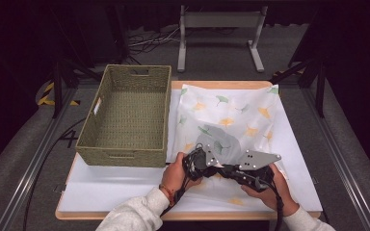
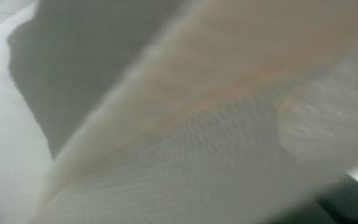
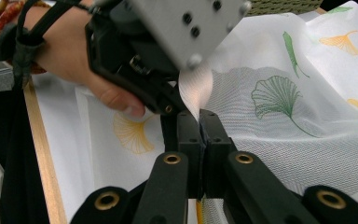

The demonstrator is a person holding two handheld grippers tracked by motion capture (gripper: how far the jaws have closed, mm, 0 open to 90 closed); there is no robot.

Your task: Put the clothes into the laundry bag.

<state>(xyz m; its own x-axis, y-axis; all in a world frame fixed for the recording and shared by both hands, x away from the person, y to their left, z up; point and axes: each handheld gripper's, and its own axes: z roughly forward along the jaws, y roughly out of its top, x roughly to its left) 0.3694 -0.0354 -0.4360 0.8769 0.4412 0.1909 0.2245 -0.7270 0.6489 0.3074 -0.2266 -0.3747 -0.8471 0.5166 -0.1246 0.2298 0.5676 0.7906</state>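
A white cloth (image 1: 231, 115) printed with green and yellow ginkgo leaves lies spread on the white table top (image 1: 111, 187). Both grippers meet at its near edge. My right gripper (image 3: 199, 122) is shut on a raised fold of the cloth (image 3: 279, 140), its black jaws pressed together with fabric between them. Just beside it, my left gripper (image 3: 175, 109) pinches the same fold, held by a hand with a bracelet. In the left gripper view, blurred cloth (image 2: 205, 154) lies right against the camera. From above, the left gripper (image 1: 217, 167) and right gripper (image 1: 227, 169) sit tip to tip.
A woven green-brown basket (image 1: 166, 110) with nothing in it stands on the table's left half, touching the cloth's left edge. The table's wooden rim (image 1: 188, 215) runs along the near side. A grey metal stand (image 1: 219, 29) is on the floor beyond.
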